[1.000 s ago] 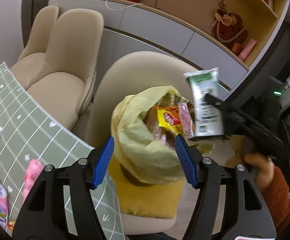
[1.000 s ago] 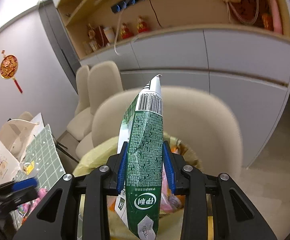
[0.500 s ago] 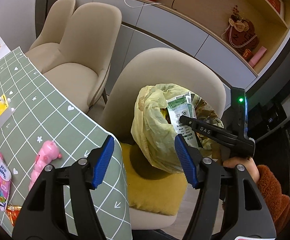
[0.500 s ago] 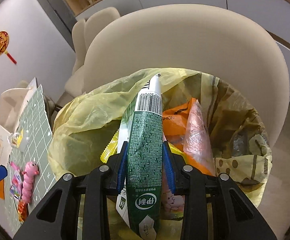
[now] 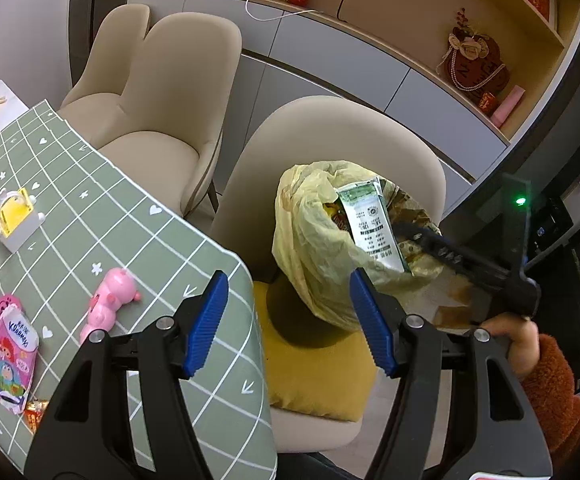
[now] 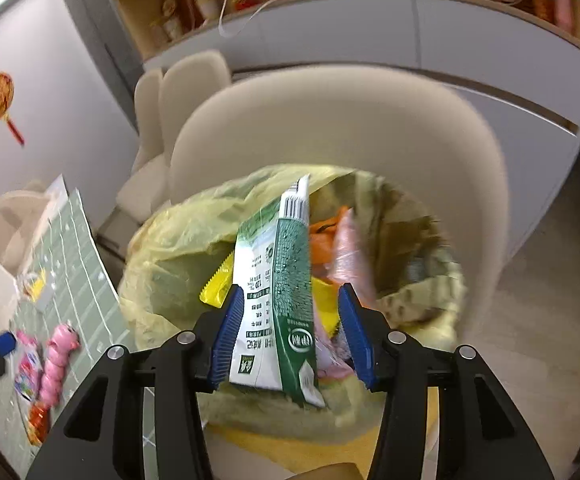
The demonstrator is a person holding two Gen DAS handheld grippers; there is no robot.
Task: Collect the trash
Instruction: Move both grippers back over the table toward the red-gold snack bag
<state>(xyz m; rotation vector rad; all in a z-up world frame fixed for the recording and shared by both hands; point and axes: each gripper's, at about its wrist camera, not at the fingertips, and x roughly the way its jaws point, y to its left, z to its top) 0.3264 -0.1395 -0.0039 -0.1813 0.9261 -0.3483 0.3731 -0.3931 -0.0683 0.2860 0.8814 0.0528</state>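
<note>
The bag (image 5: 310, 248) stood on a chair (image 5: 370, 136), right of the counter (image 5: 138, 232). A carton (image 5: 370, 228) stuck out of the bag. A toy (image 5: 110, 300) lay on the counter.

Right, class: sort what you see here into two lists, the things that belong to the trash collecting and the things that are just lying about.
Part of the job:
- green milk carton
- yellow trash bag
- right gripper, open around the carton
- left gripper, open and holding nothing

Just lying about:
- pink toy
- tissue pack
- beige chair
- yellow cushion
- green tablecloth
</note>
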